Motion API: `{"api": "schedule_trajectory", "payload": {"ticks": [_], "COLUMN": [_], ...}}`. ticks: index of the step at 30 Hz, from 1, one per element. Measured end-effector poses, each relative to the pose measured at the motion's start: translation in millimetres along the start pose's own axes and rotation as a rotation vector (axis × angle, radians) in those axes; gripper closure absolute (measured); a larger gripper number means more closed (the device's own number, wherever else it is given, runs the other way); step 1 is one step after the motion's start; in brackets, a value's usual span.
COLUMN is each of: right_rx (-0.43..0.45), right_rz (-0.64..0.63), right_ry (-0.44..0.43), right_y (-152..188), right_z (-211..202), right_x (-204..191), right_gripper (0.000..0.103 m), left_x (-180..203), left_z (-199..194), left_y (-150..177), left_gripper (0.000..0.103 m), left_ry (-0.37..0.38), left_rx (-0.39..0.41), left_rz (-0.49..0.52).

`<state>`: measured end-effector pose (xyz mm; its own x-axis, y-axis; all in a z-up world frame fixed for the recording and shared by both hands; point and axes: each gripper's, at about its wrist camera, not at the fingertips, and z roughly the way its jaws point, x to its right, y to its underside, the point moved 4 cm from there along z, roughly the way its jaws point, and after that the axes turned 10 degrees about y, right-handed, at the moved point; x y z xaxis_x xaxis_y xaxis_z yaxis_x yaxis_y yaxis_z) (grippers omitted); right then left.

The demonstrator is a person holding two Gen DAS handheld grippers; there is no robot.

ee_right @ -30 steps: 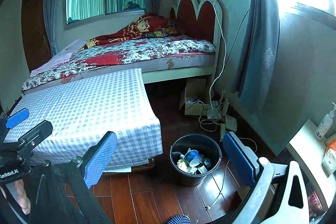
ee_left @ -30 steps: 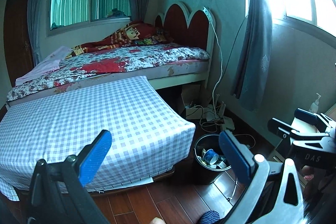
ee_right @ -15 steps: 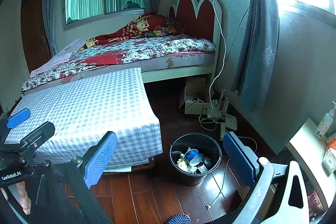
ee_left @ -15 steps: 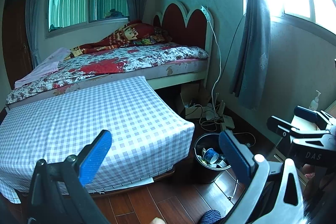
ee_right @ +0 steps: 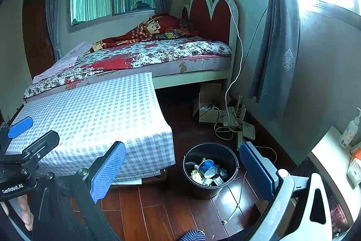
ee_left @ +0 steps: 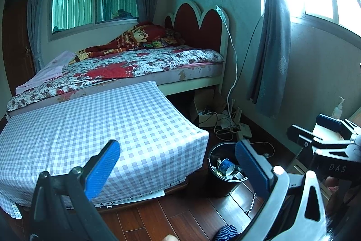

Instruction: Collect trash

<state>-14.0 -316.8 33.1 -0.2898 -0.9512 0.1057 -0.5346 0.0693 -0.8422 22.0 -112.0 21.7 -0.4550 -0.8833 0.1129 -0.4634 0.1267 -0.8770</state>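
The person is holding the left gripper (ee_left: pixel 178 169) and the right gripper (ee_right: pixel 182 171) spread wide, both empty; the black trash bucket (ee_right: pixel 211 190) is sitting on the wood floor beside the checkered mattress (ee_right: pixel 94 119); I'd be lowering squarely toward its rim.

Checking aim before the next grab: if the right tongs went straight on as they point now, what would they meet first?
Probably the checked sheet's corner or the floor beside it. The bin sits lower, so they'd likely pass over it; depth is unclear.
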Motion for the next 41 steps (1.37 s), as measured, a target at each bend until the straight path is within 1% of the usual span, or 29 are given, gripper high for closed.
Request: {"api": "schedule_trajectory", "payload": {"ticks": [14, 29, 41], "right_rx": [-0.006, -0.009, -0.016], "right_rz": [0.002, 0.000, -0.005], "right_ry": [0.000, -0.005, -0.006], "right_y": [2.8, 6.2, 6.5], "right_z": [0.8, 1.1, 4.6], "right_x": [1.1, -0.8, -0.9], "right_gripper": [0.001, 0.001, 0.001], "left_x": [2.7, 2.4, 0.8], "left_z": [2.2, 3.0, 6.5], "left_y": [1.0, 1.8, 3.8], "left_gripper": [0.001, 0.001, 0.001], "left_ry": [0.020, 0.017, 0.058], "left_rx": [-0.002, -0.003, -0.022], "left_rz": [0.005, 0.007, 0.026]}}
